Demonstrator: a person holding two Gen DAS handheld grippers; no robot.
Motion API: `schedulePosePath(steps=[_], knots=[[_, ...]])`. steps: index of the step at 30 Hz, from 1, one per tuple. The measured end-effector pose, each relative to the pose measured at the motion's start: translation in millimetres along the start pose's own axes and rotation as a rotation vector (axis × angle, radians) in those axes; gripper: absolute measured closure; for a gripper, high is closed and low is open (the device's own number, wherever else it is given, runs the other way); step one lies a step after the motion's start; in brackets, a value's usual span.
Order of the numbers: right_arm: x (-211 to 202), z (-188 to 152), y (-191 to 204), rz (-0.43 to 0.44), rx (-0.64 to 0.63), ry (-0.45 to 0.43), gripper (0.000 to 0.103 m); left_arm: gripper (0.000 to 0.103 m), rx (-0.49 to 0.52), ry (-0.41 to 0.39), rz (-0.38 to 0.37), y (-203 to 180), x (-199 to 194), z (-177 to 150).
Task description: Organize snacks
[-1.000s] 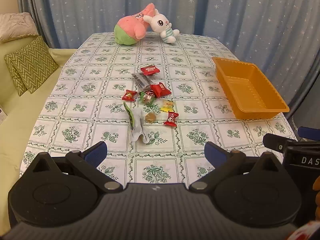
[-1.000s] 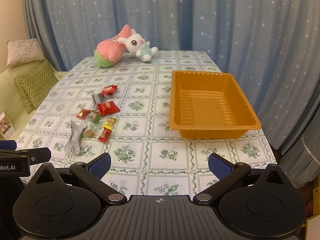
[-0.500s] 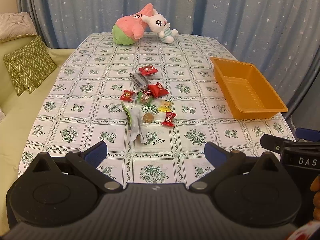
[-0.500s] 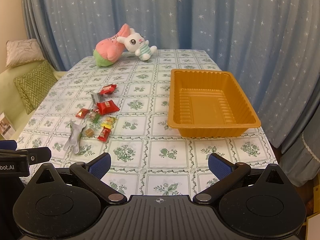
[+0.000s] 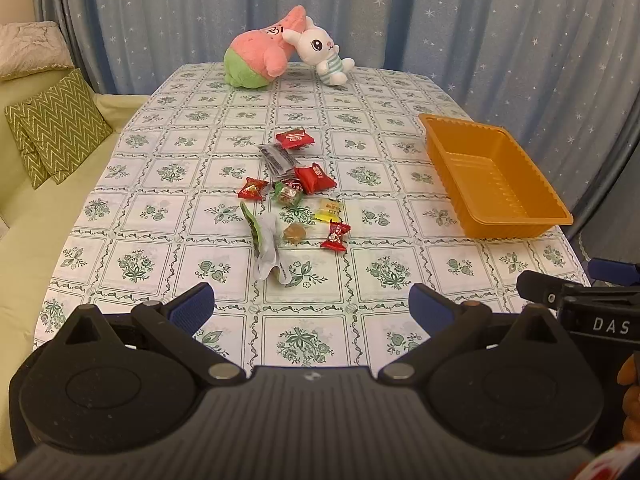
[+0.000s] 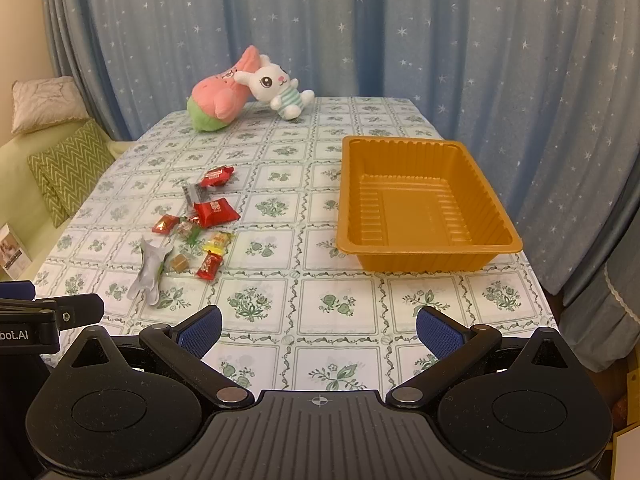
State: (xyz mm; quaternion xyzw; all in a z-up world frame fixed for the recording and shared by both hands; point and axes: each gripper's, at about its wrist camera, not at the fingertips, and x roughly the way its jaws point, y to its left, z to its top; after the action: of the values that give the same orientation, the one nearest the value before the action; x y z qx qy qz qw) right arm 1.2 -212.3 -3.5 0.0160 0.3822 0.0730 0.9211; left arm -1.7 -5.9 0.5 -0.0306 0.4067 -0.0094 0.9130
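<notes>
Several wrapped snacks lie in a loose cluster mid-table: a red packet [image 5: 295, 138], a bigger red packet [image 5: 315, 178], a yellow candy [image 5: 329, 210], a small red candy [image 5: 335, 236], a caramel cube [image 5: 294, 233] and a white-green wrapper [image 5: 266, 246]. The cluster also shows in the right wrist view, with the bigger red packet [image 6: 214, 211]. An empty orange tray [image 6: 424, 206] stands at the right [image 5: 494, 178]. My left gripper [image 5: 310, 306] is open and empty, above the table's near edge, short of the snacks. My right gripper [image 6: 318, 328] is open and empty, near the front edge, before the tray.
A pink-green plush [image 5: 260, 60] and a white bunny plush [image 5: 324, 54] lie at the table's far end. A sofa with green zigzag cushions [image 5: 56, 130] is at the left. Blue star curtains hang behind and at the right. The table has a floral tablecloth [image 5: 160, 172].
Both grippers have drawn back and up slightly, so the table looks a little farther away. The jaws stay open. No snack has moved.
</notes>
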Motion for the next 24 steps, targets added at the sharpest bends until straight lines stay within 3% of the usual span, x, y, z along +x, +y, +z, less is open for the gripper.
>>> schedulePosePath(steps=[24], knots=[[1.9, -1.9, 1.2, 0.000, 0.000, 0.003, 0.000, 0.000, -0.004, 0.004, -0.008, 1.5, -0.4, -1.2]])
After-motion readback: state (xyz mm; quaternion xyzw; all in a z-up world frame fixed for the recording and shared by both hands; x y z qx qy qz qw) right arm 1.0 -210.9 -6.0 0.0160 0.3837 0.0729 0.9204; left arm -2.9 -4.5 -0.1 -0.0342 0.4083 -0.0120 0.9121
